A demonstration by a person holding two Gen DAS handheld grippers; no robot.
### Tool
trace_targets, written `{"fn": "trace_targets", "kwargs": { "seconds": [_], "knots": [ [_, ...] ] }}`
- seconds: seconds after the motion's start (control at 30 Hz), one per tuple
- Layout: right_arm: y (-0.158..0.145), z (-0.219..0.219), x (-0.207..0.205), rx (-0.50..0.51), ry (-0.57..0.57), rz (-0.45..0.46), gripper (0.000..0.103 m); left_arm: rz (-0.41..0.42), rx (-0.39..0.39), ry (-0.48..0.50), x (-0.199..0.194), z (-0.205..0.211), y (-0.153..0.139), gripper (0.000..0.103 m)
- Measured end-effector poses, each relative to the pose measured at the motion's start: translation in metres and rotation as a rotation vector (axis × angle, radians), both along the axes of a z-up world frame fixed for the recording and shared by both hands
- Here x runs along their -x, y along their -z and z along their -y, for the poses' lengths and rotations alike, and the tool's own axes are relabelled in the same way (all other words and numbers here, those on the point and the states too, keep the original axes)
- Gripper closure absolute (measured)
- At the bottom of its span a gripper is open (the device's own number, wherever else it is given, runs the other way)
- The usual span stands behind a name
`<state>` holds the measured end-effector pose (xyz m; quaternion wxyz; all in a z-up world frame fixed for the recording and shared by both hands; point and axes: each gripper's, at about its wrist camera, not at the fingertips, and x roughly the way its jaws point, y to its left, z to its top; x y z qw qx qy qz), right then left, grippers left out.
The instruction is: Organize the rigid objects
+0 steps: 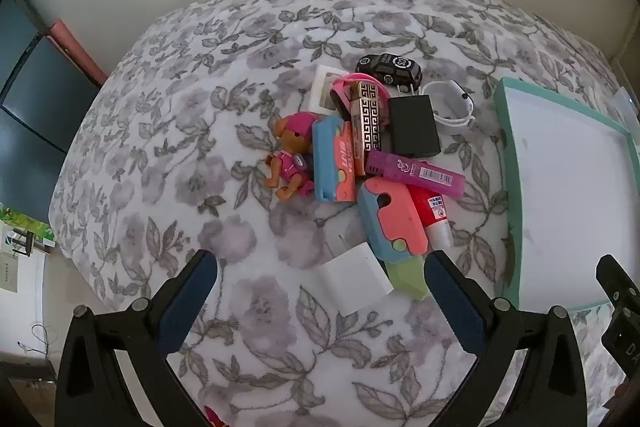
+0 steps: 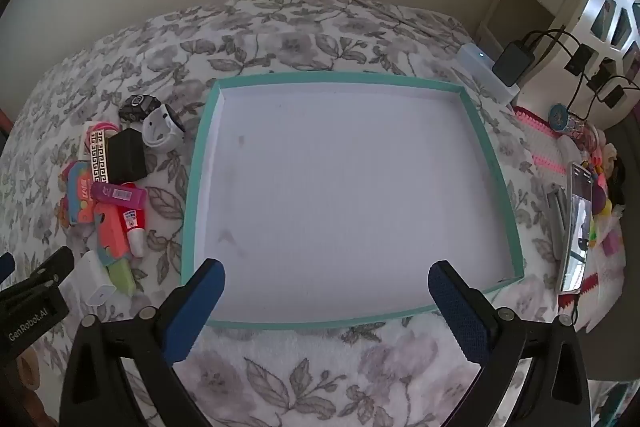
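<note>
**Both tongs spread and empty over the floral bed, pile beside the tray**

In the left wrist view, the left tongs fill the bottom of the frame with their blue-padded fingers wide apart, holding nothing. They hover above the floral bedspread. Centre frame lies the pile of small things: at its left a toy dog in pink, just beside a blue and orange case. A gold patterned bar rests on that case and on a pink loop. Right of it is a black box, with a black toy car above and a white watch band to the upper right. Lower down, a purple tube crosses over a red and white bottle, next to a pink, blue and green toy knife. A white charger lies nearest the tongs, between the fingertips in the picture. At the right edge sits the teal-rimmed tray.

In the right wrist view, the same pile sits at the left edge; the right tongs are likewise spread apart and empty at the bottom, over the near rim of the tray, whose white floor holds nothing. At far right, a phone lies on the bed.
</note>
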<state>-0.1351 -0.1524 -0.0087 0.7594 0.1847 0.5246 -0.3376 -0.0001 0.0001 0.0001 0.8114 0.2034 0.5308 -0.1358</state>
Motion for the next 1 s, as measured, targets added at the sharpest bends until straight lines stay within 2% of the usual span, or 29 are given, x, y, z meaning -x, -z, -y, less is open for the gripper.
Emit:
{"fn": "trace_targets", "kwargs": {
  "seconds": [1.0],
  "knots": [
    [-0.008,0.000,0.002,0.002,0.002,0.017,0.000,0.005,0.005,0.003,-0.004,-0.005,-0.012,0.000]
  ]
}}
